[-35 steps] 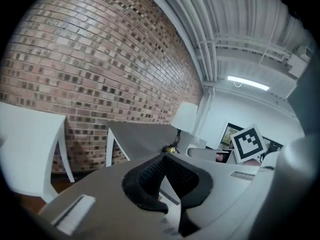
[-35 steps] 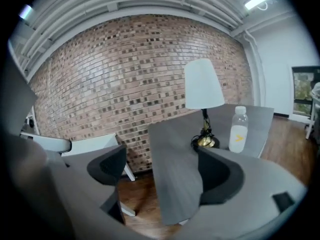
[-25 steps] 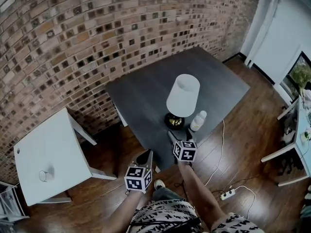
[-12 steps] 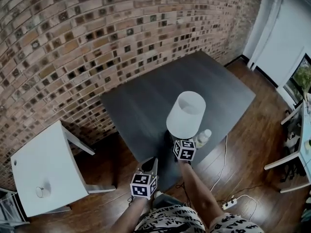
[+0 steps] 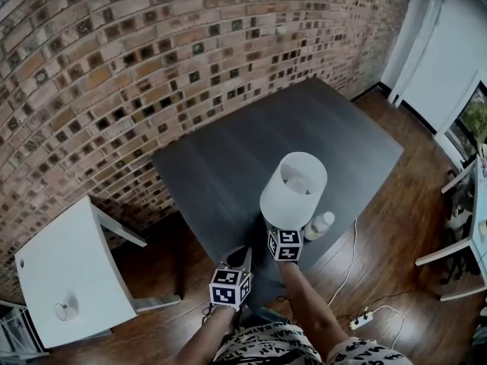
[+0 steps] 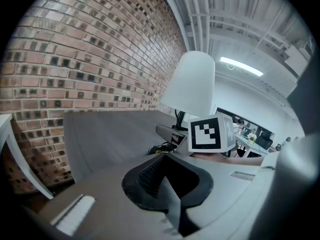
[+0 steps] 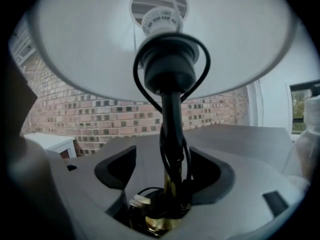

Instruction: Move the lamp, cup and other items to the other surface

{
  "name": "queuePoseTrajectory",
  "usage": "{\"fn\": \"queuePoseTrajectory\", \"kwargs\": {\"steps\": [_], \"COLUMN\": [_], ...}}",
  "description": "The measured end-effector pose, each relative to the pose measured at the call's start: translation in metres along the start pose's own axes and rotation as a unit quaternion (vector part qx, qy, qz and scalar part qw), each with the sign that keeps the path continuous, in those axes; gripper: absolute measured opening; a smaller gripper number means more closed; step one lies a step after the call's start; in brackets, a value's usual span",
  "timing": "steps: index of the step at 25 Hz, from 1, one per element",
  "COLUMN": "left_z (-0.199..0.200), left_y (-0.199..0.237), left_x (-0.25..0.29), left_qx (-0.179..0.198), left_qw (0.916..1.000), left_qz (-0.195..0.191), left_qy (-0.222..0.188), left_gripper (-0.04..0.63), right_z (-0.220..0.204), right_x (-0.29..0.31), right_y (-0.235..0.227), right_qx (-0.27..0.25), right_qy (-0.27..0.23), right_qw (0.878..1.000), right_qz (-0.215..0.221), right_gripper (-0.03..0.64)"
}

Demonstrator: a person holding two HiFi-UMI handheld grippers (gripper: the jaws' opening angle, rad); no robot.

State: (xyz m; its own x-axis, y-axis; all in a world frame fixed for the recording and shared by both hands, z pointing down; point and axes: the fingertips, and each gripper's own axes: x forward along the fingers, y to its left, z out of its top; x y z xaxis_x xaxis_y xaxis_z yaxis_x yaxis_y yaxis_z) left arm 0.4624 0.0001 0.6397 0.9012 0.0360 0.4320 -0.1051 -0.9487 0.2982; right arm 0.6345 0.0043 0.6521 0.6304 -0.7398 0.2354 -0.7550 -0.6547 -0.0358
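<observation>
Dark grey tabletop [image 5: 228,158] against a brick wall [image 5: 114,67]: white-shaded brass lamp [image 5: 293,188] at its near edge, stem between the right gripper's [image 7: 165,174] jaws, which have just been closing but are not yet gripping. The left gripper's [image 5: 238,258] jaws are together, empty.

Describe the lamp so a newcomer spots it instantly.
Find the big dark table by the brick wall. At its near edge stands the lamp: wide white shade, black stem, brass base. It towers over the small white container beside it.
</observation>
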Motion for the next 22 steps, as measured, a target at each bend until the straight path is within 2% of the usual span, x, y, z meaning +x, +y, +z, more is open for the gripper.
{"fn": "queuePoseTrajectory", "kwargs": {"steps": [1,4,6,8,9,12,16,19,22], "left_z": [-0.001,-0.004,-0.006,-0.009,-0.010,-0.011,-0.009,-0.007,-0.004], "left_y": [0.001,0.007,0.012,0.017,0.019,0.024,0.033,0.032,0.030], "left_x": [0.001,0.001,-0.001,-0.002,-0.003,-0.007,-0.013,-0.020,-0.028], "left_qx": [-0.001,-0.003,-0.005,-0.009,-0.011,-0.014,-0.022,-0.025,-0.025], "left_qw": [1.0000,1.0000,0.9999,0.9998,0.9997,0.9996,0.9992,0.9989,0.9987], "left_qz": [0.000,0.005,0.008,0.014,0.017,0.024,0.034,0.038,0.042], "left_qy": [0.002,0.007,0.009,0.012,0.012,0.011,0.004,-0.003,-0.011], "left_gripper": [0.002,0.002,0.002,0.002,0.002,0.002,0.002,0.002,0.002], "right_z": [-0.005,-0.004,-0.002,0.001,0.008,0.026,0.026,0.028,0.033], "right_x": [0.004,0.011,0.014,0.015,0.014,0.013,0.015,0.009,0.002], "right_y": [-0.004,-0.018,-0.024,-0.026,-0.023,-0.009,0.011,0.029,0.055], "right_qx": [-0.001,-0.007,-0.024,-0.048,-0.063,-0.099,-0.104,-0.100,-0.126], "right_qy": [0.007,0.007,0.002,-0.004,-0.010,-0.018,-0.006,0.003,0.005], "right_qw": [1.000,0.999,0.998,0.996,0.995,0.994,0.995,0.995,0.992], "right_qz": [-0.009,-0.043,-0.056,-0.069,-0.071,-0.052,-0.011,0.004,0.030], "right_gripper": [0.326,0.205,0.177,0.096,0.086,0.064,0.017,0.014,0.014]}}
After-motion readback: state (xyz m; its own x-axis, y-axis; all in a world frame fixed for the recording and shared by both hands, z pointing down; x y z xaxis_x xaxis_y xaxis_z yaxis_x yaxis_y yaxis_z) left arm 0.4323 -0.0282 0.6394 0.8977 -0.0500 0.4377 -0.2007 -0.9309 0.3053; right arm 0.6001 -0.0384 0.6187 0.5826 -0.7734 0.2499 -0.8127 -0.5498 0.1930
